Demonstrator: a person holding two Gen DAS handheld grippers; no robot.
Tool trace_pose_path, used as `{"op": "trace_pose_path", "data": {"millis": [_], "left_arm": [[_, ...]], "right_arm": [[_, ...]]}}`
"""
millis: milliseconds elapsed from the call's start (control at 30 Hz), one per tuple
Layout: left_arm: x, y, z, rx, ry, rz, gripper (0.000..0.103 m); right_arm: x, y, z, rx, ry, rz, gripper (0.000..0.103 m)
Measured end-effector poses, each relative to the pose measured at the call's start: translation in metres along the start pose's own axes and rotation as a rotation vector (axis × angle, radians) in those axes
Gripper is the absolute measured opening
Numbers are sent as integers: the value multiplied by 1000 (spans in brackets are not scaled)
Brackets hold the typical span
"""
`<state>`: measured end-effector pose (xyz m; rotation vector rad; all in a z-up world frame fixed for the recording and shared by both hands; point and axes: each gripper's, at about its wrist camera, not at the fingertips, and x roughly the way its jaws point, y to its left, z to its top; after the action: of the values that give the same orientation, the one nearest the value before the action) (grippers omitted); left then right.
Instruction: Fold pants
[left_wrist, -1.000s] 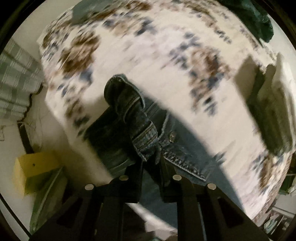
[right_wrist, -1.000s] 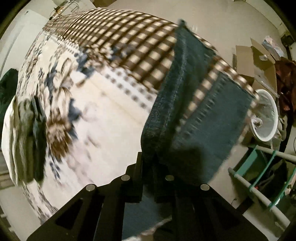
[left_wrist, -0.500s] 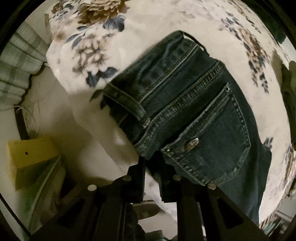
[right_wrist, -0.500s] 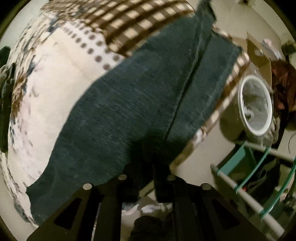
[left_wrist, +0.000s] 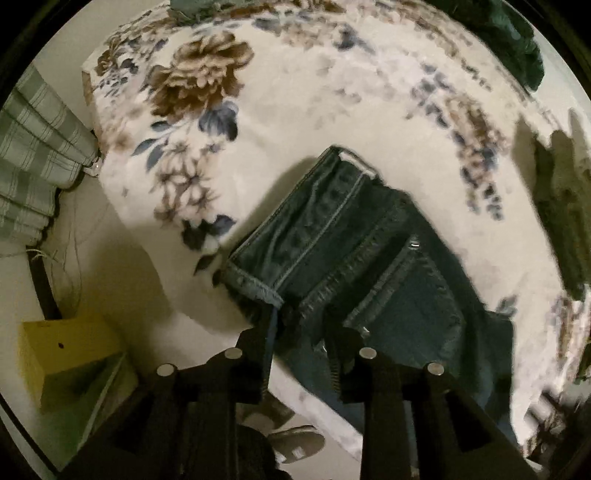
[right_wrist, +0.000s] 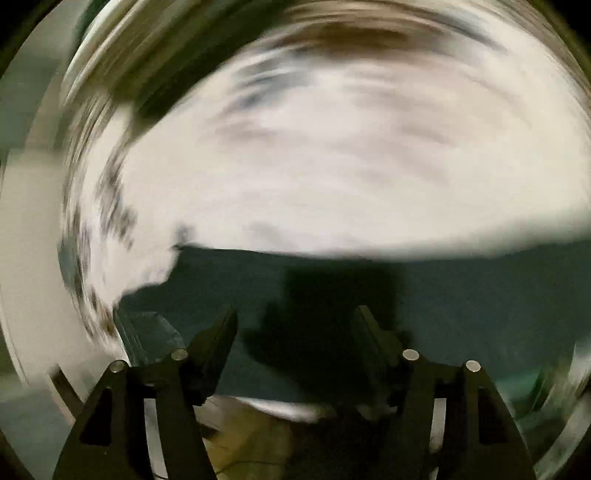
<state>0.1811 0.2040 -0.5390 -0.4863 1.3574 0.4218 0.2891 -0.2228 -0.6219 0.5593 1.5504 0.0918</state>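
Dark blue jeans (left_wrist: 369, 254) lie on a bed with a floral cover (left_wrist: 295, 110), waistband and back pocket toward me near the bed's edge. My left gripper (left_wrist: 301, 332) sits at the waistband with its jaws parted around the denim edge. In the blurred right wrist view, my right gripper (right_wrist: 295, 328) is wide open and empty, hovering just above the flat denim (right_wrist: 480, 295) of the jeans.
A yellow box (left_wrist: 66, 350) sits on the floor at left below the bed. A green plaid curtain (left_wrist: 33, 155) hangs at far left. Dark green clothes (left_wrist: 509, 40) lie at the far bed corner, and more folded cloth (left_wrist: 565, 221) at right.
Both grippers laid the jeans down on the bed. The left jaws have parted from shut at the waistband. The right gripper let go, opened wide and is swinging fast.
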Motion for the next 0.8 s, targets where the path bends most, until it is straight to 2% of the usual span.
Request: {"op": "trace_pose_path", "data": {"millis": [100, 167, 200, 233, 267, 300, 333, 433, 567, 633, 667, 700, 733, 767, 800], "left_arm": [[22, 1, 6, 12, 32, 12, 23], [30, 1, 6, 35, 43, 14, 23], [33, 1, 6, 56, 49, 19, 23], [35, 2, 4, 71, 51, 17, 23], [36, 2, 3, 91, 49, 13, 24], [36, 3, 2, 109, 48, 6, 25], [36, 4, 1, 121, 49, -1, 26], [36, 7, -3, 154, 51, -32, 29], [31, 13, -2, 152, 68, -49, 31], [21, 15, -3, 140, 84, -63, 34], [14, 19, -5, 124, 86, -77, 40], [9, 22, -6, 115, 86, -83, 46], [5, 24, -7, 105, 81, -89, 48], [-1, 28, -9, 91, 71, -90, 49], [-3, 30, -10, 82, 66, -86, 49]], "right_arm": [[52, 75, 35, -255, 69, -65, 68], [82, 102, 39, -361, 133, -130, 68], [101, 116, 41, -417, 197, -169, 66], [108, 118, 39, -446, 219, -186, 57], [113, 124, 35, -497, 222, -200, 38], [111, 128, 34, -518, 211, -212, 23], [106, 128, 36, -509, 187, -229, 2], [84, 123, 51, -433, 112, -178, 2], [96, 129, 47, -429, 112, -203, 2], [90, 120, 46, -381, 107, -174, 5], [87, 113, 42, -351, 107, -144, 20], [74, 97, 37, -300, 102, -114, 31], [63, 85, 34, -259, 94, -93, 50], [50, 73, 27, -212, 81, -66, 56], [31, 53, 13, -140, 59, -24, 56]]}}
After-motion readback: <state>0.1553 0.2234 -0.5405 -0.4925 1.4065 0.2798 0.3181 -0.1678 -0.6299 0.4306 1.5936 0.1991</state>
